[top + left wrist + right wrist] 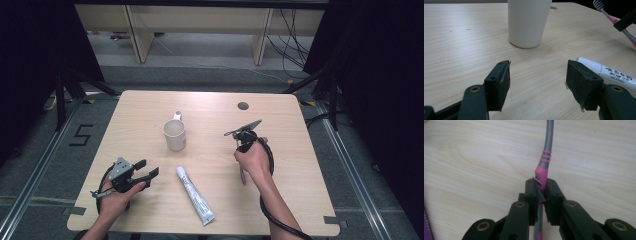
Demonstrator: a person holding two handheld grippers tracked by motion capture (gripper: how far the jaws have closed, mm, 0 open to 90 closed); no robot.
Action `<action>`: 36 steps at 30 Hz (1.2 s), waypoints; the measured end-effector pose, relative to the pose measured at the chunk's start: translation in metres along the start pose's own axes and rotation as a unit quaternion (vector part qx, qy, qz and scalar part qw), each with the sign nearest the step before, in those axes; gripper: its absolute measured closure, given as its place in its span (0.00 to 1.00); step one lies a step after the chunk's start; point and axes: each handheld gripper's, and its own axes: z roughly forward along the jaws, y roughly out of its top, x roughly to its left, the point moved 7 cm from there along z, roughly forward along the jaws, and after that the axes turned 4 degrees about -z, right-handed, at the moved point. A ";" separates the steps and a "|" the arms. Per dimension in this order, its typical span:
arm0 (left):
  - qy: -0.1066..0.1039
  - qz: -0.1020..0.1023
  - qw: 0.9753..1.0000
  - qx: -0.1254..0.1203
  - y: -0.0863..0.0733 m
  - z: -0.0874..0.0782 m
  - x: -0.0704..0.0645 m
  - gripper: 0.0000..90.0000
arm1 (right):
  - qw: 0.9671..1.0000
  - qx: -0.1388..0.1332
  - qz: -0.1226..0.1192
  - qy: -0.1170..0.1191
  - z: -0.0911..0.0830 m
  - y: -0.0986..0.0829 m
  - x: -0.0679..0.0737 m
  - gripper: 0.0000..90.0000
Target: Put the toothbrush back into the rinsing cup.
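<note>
Right gripper view has the right claw (541, 195) pinching the toothbrush (543, 168) by its handle, lifted off the bench (210, 107), pickup done; left claw (537, 82) spread, empty, toothpaste tube (610, 73) just beside it, cup (527, 22) ahead, both apparently untouched.

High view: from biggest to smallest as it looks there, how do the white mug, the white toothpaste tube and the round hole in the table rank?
1. White toothpaste tube, longest.
2. White ceramic mug, shorter but wider; close enough in area that the order is unsure.
3. Round dark hole in the wooden table, clearly smallest.
</note>
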 end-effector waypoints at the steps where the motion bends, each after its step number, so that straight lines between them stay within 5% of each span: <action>1: 0.000 -0.001 1.000 0.000 0.000 0.000 0.000 0.40 | 1.000 -0.009 -0.001 0.004 -0.002 0.000 0.000 0.91; 4: 0.000 -0.001 1.000 0.000 0.000 0.000 0.000 0.40 | 0.997 -0.074 -0.029 0.014 -0.011 0.000 -0.001 0.91; 6: 0.001 0.000 1.000 0.000 0.000 0.000 0.000 0.40 | 0.995 -0.087 -0.037 0.015 -0.014 0.000 -0.001 0.91; 9: 0.000 0.000 1.000 0.000 0.000 0.000 0.000 0.40 | 0.986 -0.149 -0.073 0.030 -0.019 0.002 0.001 0.91; 10: 0.000 0.000 1.000 0.000 0.000 0.000 0.000 0.40 | 0.985 -0.155 -0.065 0.037 -0.020 0.000 0.004 0.91; 12: 0.000 0.001 1.000 0.000 0.000 0.000 -0.001 0.40 | 0.974 -0.199 -0.098 0.052 -0.023 0.001 0.003 0.91; 18: -0.002 0.003 1.000 -0.001 0.000 0.000 -0.002 0.40 | 0.951 -0.274 -0.125 0.067 -0.025 -0.003 0.008 0.91; 19: 0.000 0.003 1.000 -0.001 0.000 -0.001 -0.002 0.40 | 0.945 -0.292 -0.134 0.065 -0.025 -0.003 0.007 0.91; 21: -0.003 -0.004 1.000 -0.002 0.000 -0.001 -0.004 0.40 | 0.938 -0.310 -0.136 0.071 -0.025 -0.006 0.010 0.91; 23: -0.016 -0.008 1.000 -0.010 0.003 -0.001 -0.009 0.40 | 0.928 -0.334 -0.151 0.074 -0.025 -0.008 0.010 0.91; 25: -0.028 -0.010 0.999 -0.017 0.009 -0.001 -0.017 0.41 | 0.923 -0.344 -0.149 0.089 -0.026 -0.011 0.014 0.91; 28: -0.059 -0.008 0.998 -0.020 0.020 -0.001 -0.034 0.43 | 0.910 -0.370 -0.164 0.087 -0.026 -0.014 0.019 0.91; 30: -0.081 -0.001 0.997 -0.017 0.028 0.001 -0.048 0.45 | 0.907 -0.377 -0.165 0.093 -0.027 -0.016 0.025 0.91; 36: -0.130 0.004 0.991 -0.026 0.061 0.014 -0.083 0.49 | 0.889 -0.409 -0.182 0.096 -0.033 -0.016 0.040 0.91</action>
